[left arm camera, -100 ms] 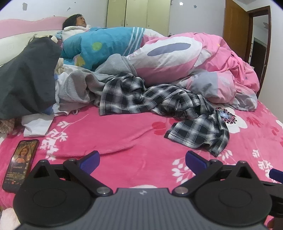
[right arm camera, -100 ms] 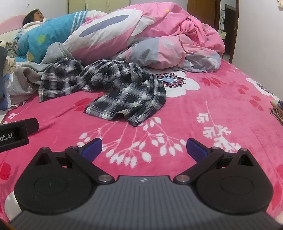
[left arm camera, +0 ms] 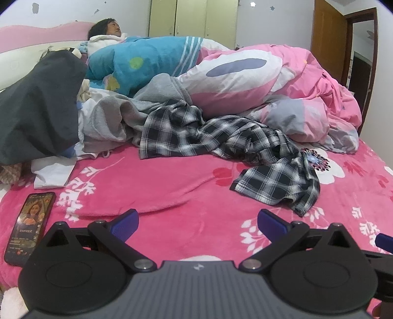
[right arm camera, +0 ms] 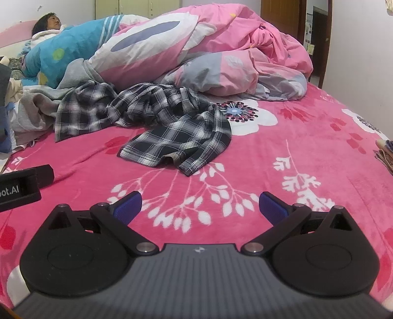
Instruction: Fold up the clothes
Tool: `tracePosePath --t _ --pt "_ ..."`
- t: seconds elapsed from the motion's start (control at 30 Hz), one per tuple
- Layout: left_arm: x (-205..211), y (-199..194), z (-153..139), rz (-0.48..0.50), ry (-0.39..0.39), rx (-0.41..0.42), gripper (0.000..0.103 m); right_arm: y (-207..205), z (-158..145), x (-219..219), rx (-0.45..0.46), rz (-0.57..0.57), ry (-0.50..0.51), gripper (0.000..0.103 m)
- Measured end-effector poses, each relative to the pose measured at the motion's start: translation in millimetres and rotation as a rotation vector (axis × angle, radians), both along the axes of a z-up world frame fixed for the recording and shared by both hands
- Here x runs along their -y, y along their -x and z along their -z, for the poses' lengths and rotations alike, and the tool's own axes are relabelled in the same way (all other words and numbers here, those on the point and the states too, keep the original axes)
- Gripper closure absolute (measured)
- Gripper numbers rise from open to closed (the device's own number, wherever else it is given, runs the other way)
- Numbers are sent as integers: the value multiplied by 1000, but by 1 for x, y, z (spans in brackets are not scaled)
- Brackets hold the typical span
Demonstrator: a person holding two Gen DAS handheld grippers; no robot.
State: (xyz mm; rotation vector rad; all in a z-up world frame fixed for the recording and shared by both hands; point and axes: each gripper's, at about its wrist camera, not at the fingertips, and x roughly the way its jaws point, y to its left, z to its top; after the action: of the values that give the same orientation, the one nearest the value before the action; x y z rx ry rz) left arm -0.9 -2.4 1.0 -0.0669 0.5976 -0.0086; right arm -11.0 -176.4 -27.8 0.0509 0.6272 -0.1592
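A: Nearest to us, we have the left gripper (left arm camera: 197, 227) with its blue pads spread wide and only bare pink floral blanket (left arm camera: 172, 191) between them. The right gripper (right arm camera: 200, 208) is just as wide, and it holds nothing either.

B: Taking the plaid shirt (right arm camera: 157, 122) as our marker, where do we stand?

A: Both grippers sit on the near side of it, apart from it. In the right wrist view its crumpled hem lies just beyond our pads; in the left wrist view it lies beyond and to the right.

B: And the phone (left arm camera: 29, 228)?

A: We see it flat on the blanket, screen lit, well to the left of the shirt and close beside our left gripper.

B: What lies beyond the shirt?

A: To its left we see a dark garment (left arm camera: 36, 110) heaped over grey and white clothes (left arm camera: 108, 120), which touch the shirt's far edge. Directly behind it rises a bunched pink duvet (left arm camera: 307, 81). Farther left of that, a person (left arm camera: 105, 29) lies under a blue quilt (left arm camera: 147, 63), by the headboard. Past everything, we make out cupboards (left arm camera: 194, 19) and a wooden door (left arm camera: 329, 36).
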Motion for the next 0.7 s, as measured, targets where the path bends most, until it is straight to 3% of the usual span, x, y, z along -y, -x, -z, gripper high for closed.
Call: tracePosePath --t 0.27,0.7 --pt "-8 3 12 14 -19 18 0 2 -2 1 2 4 3 1" --pt "-11 6 15 -4 -34 -30 0 2 -1 2 2 17 -1 1"
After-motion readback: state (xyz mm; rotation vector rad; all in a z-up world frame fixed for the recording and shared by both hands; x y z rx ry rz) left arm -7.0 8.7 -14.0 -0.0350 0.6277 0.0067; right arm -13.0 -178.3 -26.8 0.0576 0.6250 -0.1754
